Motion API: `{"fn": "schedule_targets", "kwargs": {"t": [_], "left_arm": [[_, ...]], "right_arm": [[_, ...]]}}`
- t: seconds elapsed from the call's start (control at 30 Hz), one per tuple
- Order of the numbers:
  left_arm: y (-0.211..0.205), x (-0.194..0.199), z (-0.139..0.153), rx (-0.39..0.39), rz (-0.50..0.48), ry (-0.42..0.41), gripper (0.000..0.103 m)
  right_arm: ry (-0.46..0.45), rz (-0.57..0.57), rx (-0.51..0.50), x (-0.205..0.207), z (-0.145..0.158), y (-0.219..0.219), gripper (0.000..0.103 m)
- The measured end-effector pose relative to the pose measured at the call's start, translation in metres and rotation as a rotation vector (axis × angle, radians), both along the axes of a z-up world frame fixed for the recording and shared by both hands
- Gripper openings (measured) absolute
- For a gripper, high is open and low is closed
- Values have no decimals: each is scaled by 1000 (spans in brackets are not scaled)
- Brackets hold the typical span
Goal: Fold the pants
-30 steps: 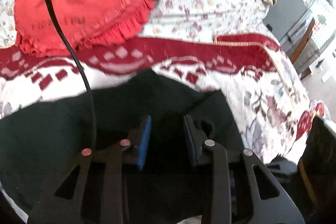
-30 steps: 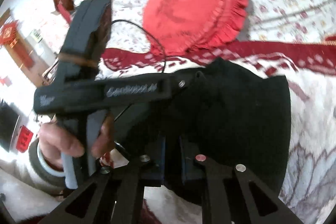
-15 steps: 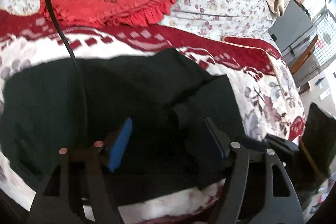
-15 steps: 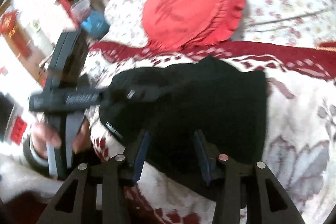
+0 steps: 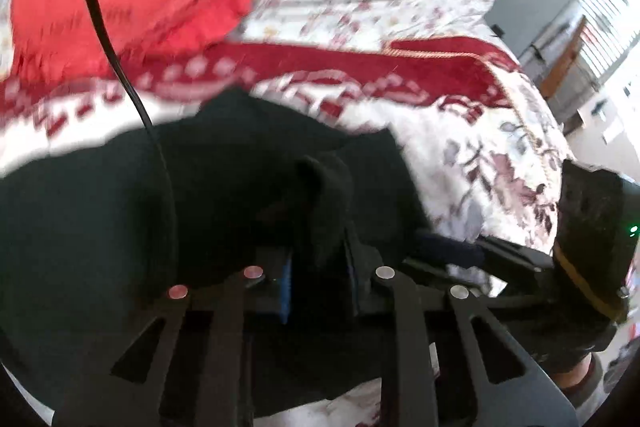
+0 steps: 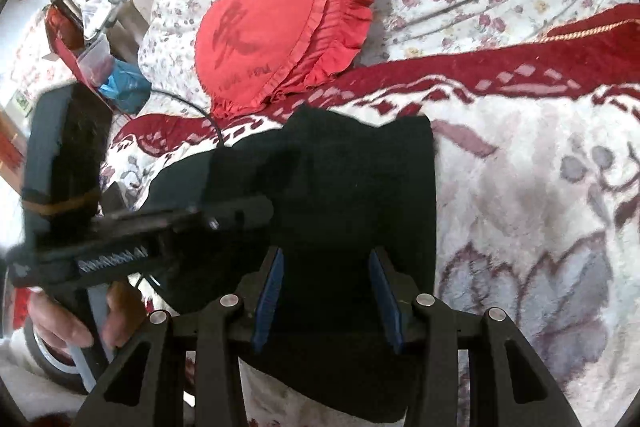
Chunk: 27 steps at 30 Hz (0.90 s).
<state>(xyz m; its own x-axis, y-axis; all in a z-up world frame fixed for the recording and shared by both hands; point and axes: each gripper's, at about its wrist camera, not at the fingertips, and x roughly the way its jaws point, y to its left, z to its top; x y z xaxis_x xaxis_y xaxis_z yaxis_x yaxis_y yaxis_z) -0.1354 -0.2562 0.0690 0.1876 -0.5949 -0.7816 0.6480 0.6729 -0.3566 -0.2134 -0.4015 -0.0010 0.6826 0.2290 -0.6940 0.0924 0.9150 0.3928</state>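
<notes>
Directly below both tools lies one pair of black fabric pants (image 6: 352, 187), folded into a rough rectangle on the white-and-red patterned blanket (image 6: 540, 187). Left gripper (image 5: 318, 263): jaws pinched on a raised fold of the pants at its near right corner. Right gripper (image 6: 326, 291): jaws spread wide, hovering over the pants' near edge, holding nothing. Beyond the pants: one red ruffled heart-shaped cushion (image 6: 276, 31). Two grippers in total.

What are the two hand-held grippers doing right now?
Left hand-held gripper: closed on a fold of the black pants.
Right hand-held gripper: open, holding nothing, over the pants.
</notes>
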Motion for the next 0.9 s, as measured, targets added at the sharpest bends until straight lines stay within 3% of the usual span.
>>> {"fn": "schedule_targets", "kwargs": {"t": [0.1,0.23,0.37,0.5,0.67,0.77,0.9], "left_arm": [[0,2,10,10,-7,-60,19],[10,12,-21,143,36,-8,28],[42,12,-15,98,89,24,44],[73,12,0,103,172,-16,44],[113,11,7,104,252,-20,44],[126,8,6,130,289,-32,44],[148,5,4,160,336,-45,45]], "right_arm": [[-18,-8,-2,1,5,-2,43],[30,23,-26,14,-7,6,43],[24,42,-71,16,2,16,43],[-12,85,-94,24,16,32,43],[-20,157,-132,49,8,66,43],[49,167,-241,70,-12,87,45],[34,178,-281,64,3,95,45]]}}
